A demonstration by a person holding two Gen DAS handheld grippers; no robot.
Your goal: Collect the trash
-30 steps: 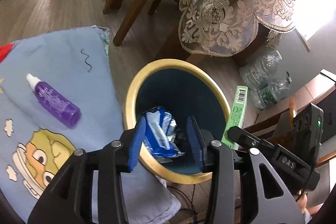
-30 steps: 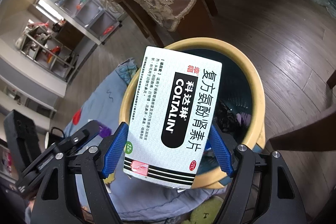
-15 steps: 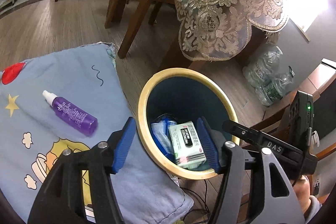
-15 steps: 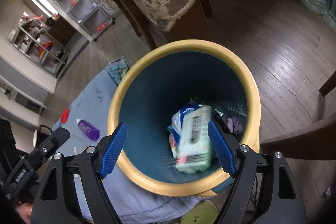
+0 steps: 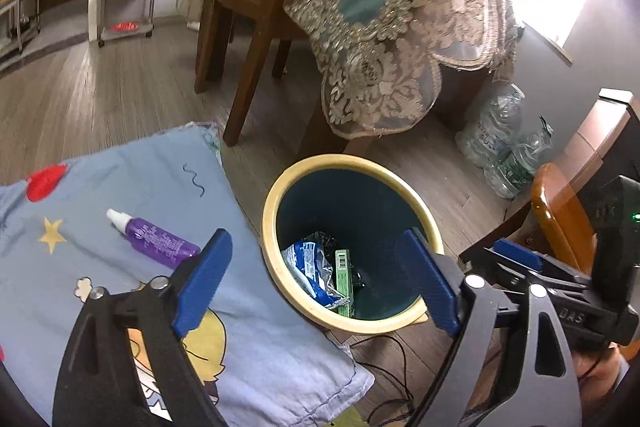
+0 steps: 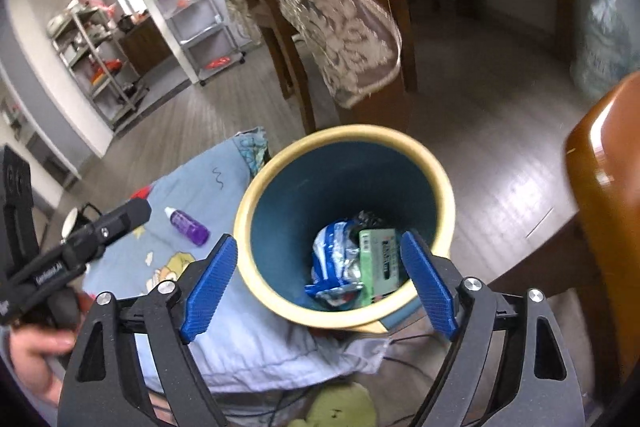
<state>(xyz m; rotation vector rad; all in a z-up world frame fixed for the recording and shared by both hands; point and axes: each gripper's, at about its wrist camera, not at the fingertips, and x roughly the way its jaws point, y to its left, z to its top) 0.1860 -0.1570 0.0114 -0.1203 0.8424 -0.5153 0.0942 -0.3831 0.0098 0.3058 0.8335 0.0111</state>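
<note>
Now both grippers above bin (image 5: 352, 163) — left gripper (image 5: 320, 283) and right gripper (image 6: 320, 279) jaws opening, nothing between; wrapper (image 6: 334, 259), green box (image 6: 380, 259) lie at bin bottom — purple bottle (image 5: 158, 241) waits mid-blanket (image 5: 132, 179)

"What did the left gripper (image 5: 320, 277) look like?"
"Black slotted arms, ribbed blue pads, silver screws."
"And the right gripper (image 6: 320, 277)?"
"The same build; white lettering marked the black handles."

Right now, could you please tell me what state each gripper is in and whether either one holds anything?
Left gripper: jaws opening, nothing between them, above the bin.
Right gripper: jaws opening, nothing between them, also over the bin.
</note>
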